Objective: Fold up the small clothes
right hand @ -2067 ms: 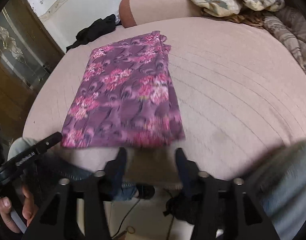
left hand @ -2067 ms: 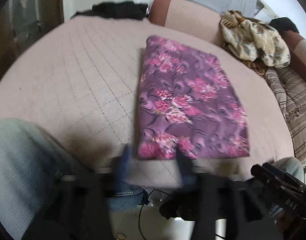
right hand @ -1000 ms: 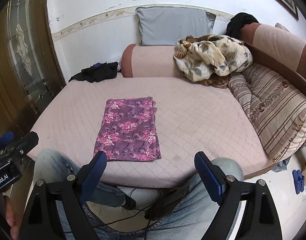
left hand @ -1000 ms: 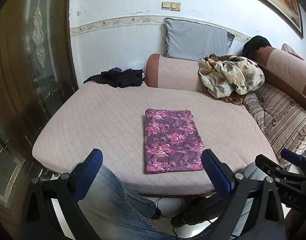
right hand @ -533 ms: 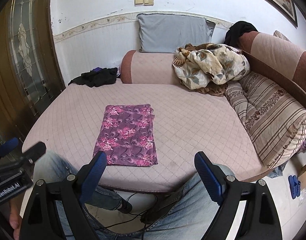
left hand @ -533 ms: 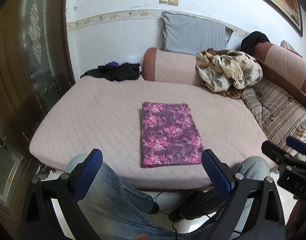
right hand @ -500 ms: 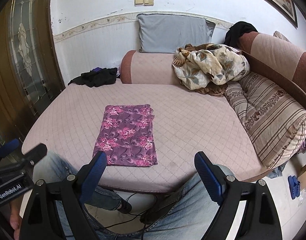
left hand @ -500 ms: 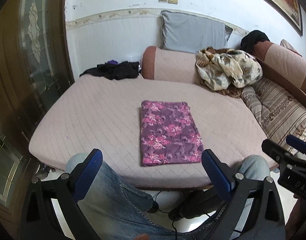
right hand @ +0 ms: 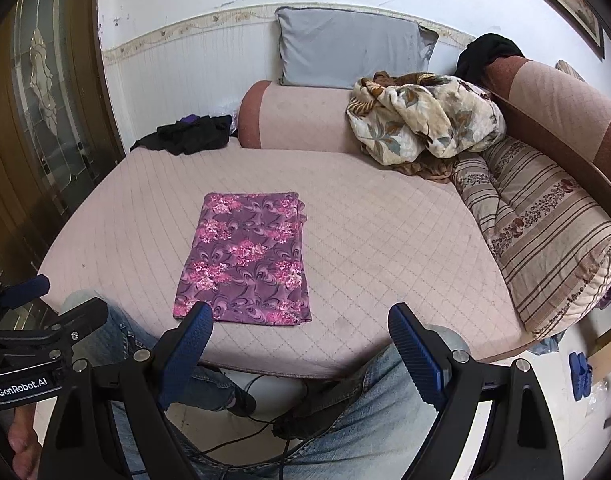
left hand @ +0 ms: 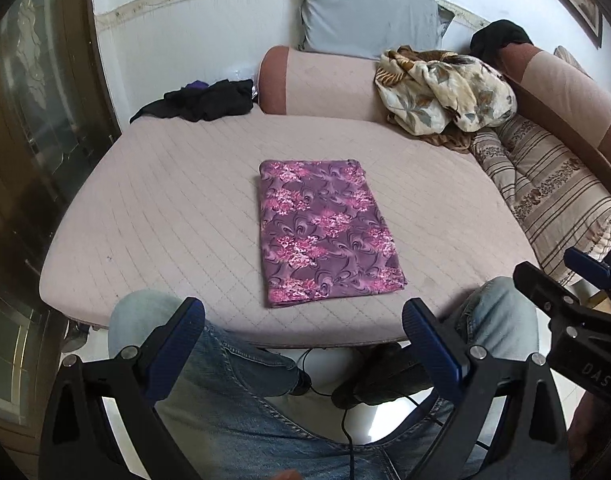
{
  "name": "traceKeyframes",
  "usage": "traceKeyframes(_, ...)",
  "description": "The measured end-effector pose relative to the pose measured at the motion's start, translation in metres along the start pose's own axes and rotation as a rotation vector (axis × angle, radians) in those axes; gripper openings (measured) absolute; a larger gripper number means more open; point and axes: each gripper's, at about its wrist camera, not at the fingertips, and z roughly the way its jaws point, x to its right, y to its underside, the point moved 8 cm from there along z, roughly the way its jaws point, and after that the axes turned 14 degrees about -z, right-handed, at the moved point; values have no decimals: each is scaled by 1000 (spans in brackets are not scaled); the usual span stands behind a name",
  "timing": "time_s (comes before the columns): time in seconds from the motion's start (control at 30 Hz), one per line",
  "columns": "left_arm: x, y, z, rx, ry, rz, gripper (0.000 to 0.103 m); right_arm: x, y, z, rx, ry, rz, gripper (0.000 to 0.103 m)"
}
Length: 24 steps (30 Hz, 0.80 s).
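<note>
- Cloth [left hand: 325, 232] first: it's a purple piece with pink flowers, folded into a neat rectangle and lying flat on the pink quilted bed [left hand: 165, 216].
- From the left wrist view, the cloth sits ahead of the fingers, roughly centred in the gap between them, with its near edge just short of the bed's front edge.
- From the right wrist view, the same cloth lies ahead and toward the left-hand finger, whose blue tip overlaps the near corner in the picture. It's above it though, not touching.
- Left gripper [left hand: 303, 344] has its jaws spread wide, nothing in them, hanging over the person's jeans [left hand: 241, 412] in front of the bed.
- Right gripper [right hand: 301, 344] is the same deal: released, wide apart, gripping nothing, held over the knees.
- Each gripper pokes into the other's view at the side, both well back from the cloth.
- Way out past the fingers there's a grey pillow [right hand: 349, 48] against the wall, standing on a pink bolster [right hand: 301, 120].
- Ahead and off to the right-hand finger's side, a crumpled floral blanket [right hand: 425, 120] sits next to a striped cushion [right hand: 545, 232].
- Ahead and off to the left-hand finger's side, a heap of dark clothes [right hand: 189, 134] lies at the far corner of the bed, near a wooden door [right hand: 45, 100] with glass panels.
</note>
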Motion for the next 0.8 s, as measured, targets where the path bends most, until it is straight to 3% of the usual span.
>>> traceKeyframes(0.8, -9, -4, 39, -66, -38, -23, 99, -5, -9, 51, -74, -57, -20, 92)
